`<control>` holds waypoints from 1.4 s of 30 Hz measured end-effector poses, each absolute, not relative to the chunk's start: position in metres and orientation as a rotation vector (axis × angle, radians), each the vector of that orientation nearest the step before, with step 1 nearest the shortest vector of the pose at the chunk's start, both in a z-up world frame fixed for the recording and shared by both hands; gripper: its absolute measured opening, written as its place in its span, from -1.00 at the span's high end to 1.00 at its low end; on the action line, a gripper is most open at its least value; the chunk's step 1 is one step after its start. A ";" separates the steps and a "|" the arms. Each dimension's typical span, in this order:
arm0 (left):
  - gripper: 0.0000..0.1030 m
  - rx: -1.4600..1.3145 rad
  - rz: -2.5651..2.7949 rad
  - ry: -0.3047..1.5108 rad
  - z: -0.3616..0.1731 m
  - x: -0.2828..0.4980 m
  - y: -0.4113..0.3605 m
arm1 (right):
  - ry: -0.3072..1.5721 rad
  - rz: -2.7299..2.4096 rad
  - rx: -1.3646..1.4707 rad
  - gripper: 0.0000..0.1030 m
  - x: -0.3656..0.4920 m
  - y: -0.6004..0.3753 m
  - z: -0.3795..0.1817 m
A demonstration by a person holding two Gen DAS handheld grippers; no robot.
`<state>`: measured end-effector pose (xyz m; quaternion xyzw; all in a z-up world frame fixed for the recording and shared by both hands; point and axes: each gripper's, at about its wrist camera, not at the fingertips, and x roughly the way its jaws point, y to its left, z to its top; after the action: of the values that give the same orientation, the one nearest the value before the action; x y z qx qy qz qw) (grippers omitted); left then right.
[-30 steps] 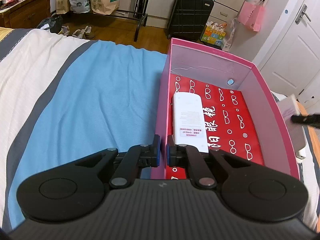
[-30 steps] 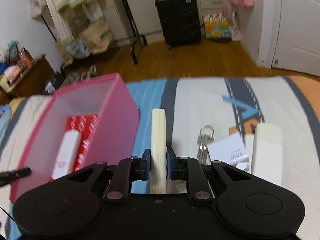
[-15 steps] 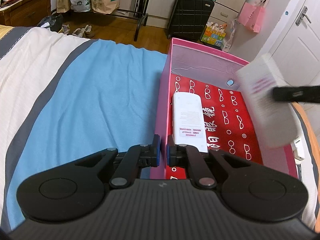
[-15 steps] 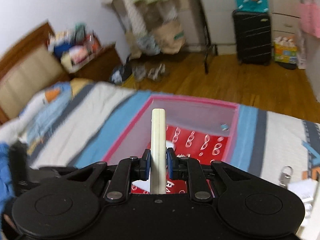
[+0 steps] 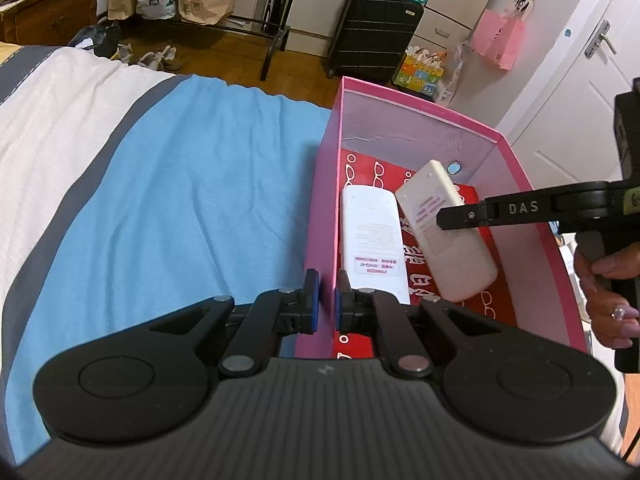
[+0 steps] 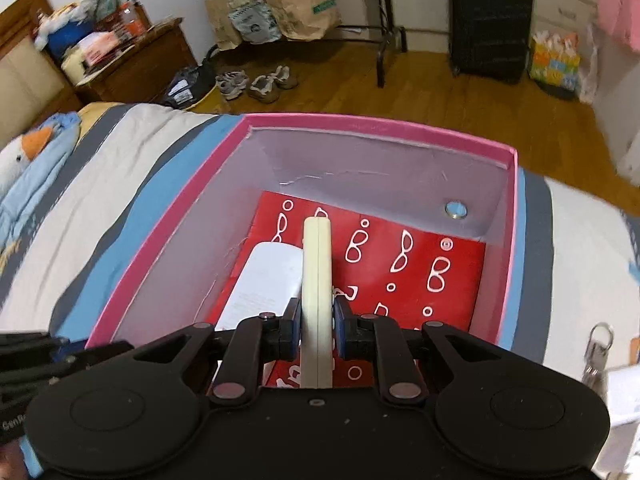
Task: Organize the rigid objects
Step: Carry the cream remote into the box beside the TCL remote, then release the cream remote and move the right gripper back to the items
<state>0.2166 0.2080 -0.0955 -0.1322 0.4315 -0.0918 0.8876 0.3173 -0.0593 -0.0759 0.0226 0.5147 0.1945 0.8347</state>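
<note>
From the left wrist camera, the left gripper point(image 5: 325, 296) sits at six o'clock with its blue-padded fingers drawn close on either side of the near left wall of the open pink cardboard box point(image 5: 322, 216); whether the pads actually press the wall I cannot tell. The box stands on a bed covered with a blue, grey and cream striped sheet point(image 5: 180, 208). Inside, on a red liner printed with white spectacles point(image 5: 486, 244), a white rectangular remote control point(image 5: 372, 248) lies flat along the left wall. At about two o'clock a cream rectangular remote control point(image 5: 444, 236) hangs tilted above the liner, pinched by the black fingers of the right gripper point(image 5: 452, 220) (its arm reads "DAS"), which enters from three o'clock with the person's right hand point(image 5: 608, 292) on the handle.

From the right wrist camera, the right gripper point(image 6: 316, 322) is clamped on the cream remote point(image 6: 317, 280), seen edge-on and pointing toward twelve o'clock over the box interior. The white remote point(image 6: 264, 284) lies just left of it, at eleven o'clock. The box's pink rim point(image 6: 376, 126) runs across the middle. A bunch of metal keys point(image 6: 596, 344) lies on the bed at three o'clock, outside the box. A black hard-shell suitcase point(image 6: 490, 20) stands on the wooden floor at one o'clock.
</note>
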 end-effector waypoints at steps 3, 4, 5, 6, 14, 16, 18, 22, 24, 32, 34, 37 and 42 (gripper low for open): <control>0.87 -0.265 -0.186 0.895 -0.096 0.216 0.207 | 1.117 0.387 0.085 0.62 0.321 -0.061 -0.083; 0.87 -0.263 -0.186 0.895 -0.095 0.216 0.206 | 1.117 0.375 0.081 0.62 0.320 -0.061 -0.084; 0.87 -0.261 -0.186 0.895 -0.095 0.216 0.206 | 1.111 0.368 0.069 0.62 0.318 -0.060 -0.084; 0.87 -0.259 -0.184 0.896 -0.095 0.216 0.206 | 1.102 0.367 0.050 0.61 0.315 -0.058 -0.083; 0.87 -0.260 -0.184 0.899 -0.095 0.216 0.207 | 1.088 0.354 -0.068 0.57 0.303 -0.051 -0.079; 0.87 -0.263 -0.185 0.900 -0.095 0.216 0.207 | 1.089 0.358 -0.090 0.56 0.300 -0.049 -0.078; 0.87 -0.266 -0.185 0.900 -0.095 0.216 0.207 | 1.083 0.365 -0.114 0.56 0.297 -0.049 -0.078; 0.87 -0.264 -0.184 0.900 -0.095 0.216 0.207 | 1.078 0.362 -0.118 0.56 0.295 -0.050 -0.078; 0.87 -0.265 -0.185 0.899 -0.095 0.215 0.208 | 1.076 0.354 -0.096 0.57 0.297 -0.049 -0.078; 0.88 -0.267 -0.185 0.890 -0.093 0.213 0.208 | 1.063 0.315 -0.049 0.52 0.313 -0.040 -0.084; 0.88 -0.272 -0.188 0.888 -0.093 0.212 0.209 | 1.024 0.305 -0.100 0.22 0.308 -0.037 -0.078; 0.87 -0.272 -0.189 0.890 -0.094 0.212 0.209 | 1.015 0.333 -0.118 0.07 0.295 -0.038 -0.060; 0.88 -0.270 -0.193 0.877 -0.088 0.211 0.212 | 0.946 0.393 -0.070 0.07 0.264 -0.062 -0.024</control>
<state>0.2114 0.2117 -0.0881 -0.1302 0.4227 -0.0930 0.8920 0.2641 -0.0620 -0.0238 -0.0336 0.4526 0.1880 0.8710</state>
